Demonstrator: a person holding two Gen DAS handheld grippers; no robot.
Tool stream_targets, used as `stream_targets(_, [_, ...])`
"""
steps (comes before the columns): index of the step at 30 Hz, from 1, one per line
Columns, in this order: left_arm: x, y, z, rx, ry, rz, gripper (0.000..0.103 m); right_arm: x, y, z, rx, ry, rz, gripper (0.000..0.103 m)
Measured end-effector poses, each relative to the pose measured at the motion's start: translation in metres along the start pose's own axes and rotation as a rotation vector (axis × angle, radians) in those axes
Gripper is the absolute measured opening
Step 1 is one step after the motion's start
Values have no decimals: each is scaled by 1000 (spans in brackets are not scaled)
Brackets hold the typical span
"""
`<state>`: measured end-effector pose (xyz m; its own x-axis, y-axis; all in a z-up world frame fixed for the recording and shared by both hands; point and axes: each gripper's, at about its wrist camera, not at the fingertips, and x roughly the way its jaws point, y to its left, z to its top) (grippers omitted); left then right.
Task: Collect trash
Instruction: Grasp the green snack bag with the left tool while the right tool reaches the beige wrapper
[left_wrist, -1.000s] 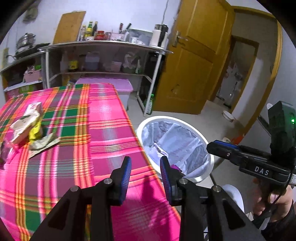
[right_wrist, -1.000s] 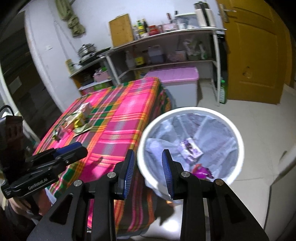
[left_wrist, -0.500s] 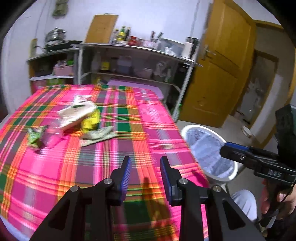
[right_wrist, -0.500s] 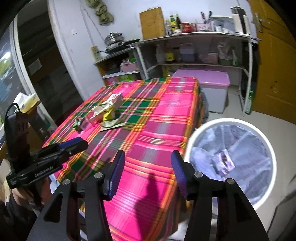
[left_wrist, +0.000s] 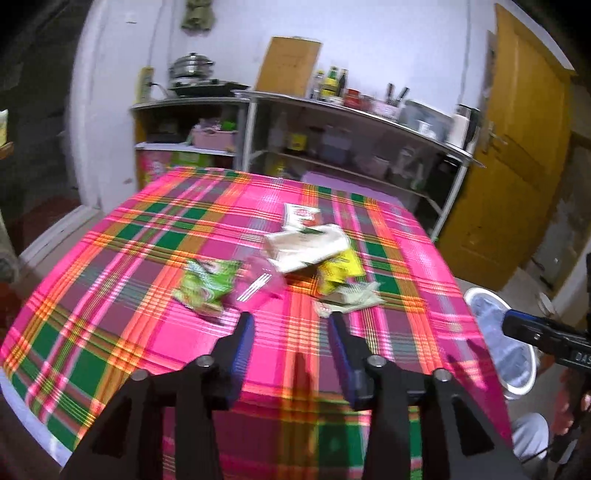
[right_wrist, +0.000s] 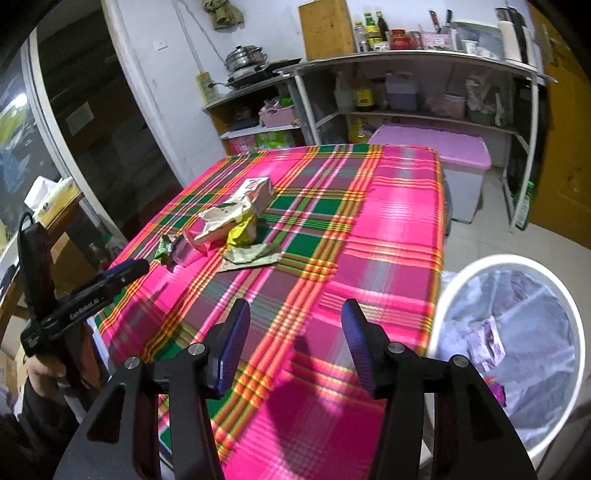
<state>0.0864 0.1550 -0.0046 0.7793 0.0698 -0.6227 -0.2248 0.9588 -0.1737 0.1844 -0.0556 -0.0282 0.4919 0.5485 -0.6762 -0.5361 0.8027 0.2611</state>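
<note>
Wrappers (right_wrist: 236, 225) lie clustered on the counter (right_wrist: 388, 229). The bin (right_wrist: 517, 332) stands on the floor right of the counter; shelves (right_wrist: 406, 74) stand behind the counter.

"GenRobot.AI" on left gripper (right_wrist: 122, 271); "DAS" on right gripper (left_wrist: 517, 326)

A woven pink-and-green plaid cloth (right_wrist: 388, 229) covers the counter. On it lie crinkled glossy green foil wrappers (left_wrist: 207, 282) and creased matt paper packets (right_wrist: 225, 218). The white plastic bin (right_wrist: 554, 273) holds a thin, translucent liner.
</note>
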Motion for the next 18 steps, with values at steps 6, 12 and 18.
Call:
stream_targets(6, [19, 32, 10, -14, 13, 65, 49, 27, 17, 13, -47, 32, 33, 53])
stream_targets(12, [41, 53, 16, -16, 38, 80, 53, 50, 23, 23, -75, 64, 51, 53])
stream_targets(18, [58, 70, 25, -63, 52, 58, 55, 73, 24, 31, -67, 92, 74, 53])
